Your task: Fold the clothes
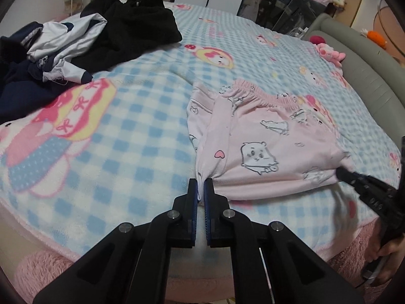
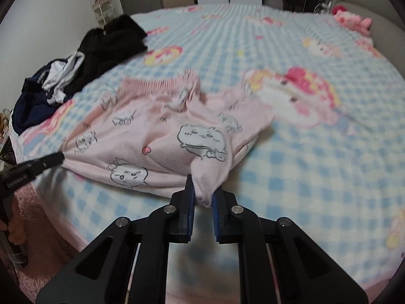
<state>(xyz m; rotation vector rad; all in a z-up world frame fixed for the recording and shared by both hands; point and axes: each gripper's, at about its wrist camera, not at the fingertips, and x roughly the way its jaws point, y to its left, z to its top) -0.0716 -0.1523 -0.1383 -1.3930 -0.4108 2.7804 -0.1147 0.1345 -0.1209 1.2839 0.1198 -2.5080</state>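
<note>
Pink cartoon-print pyjama trousers lie on the blue checked blanket near the bed's front edge; the left gripper is clamped on one near corner. Right wrist view: right gripper pinches the other bunched corner; dark clothes pile sits beyond.

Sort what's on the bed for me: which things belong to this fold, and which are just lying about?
In the job:
- pink pajama pants
- left gripper, shut on their near edge
- right gripper, shut on the other near corner

Lying about:
- black garment
- navy and white clothes pile
- pink plush toy
- checked blanket
</note>
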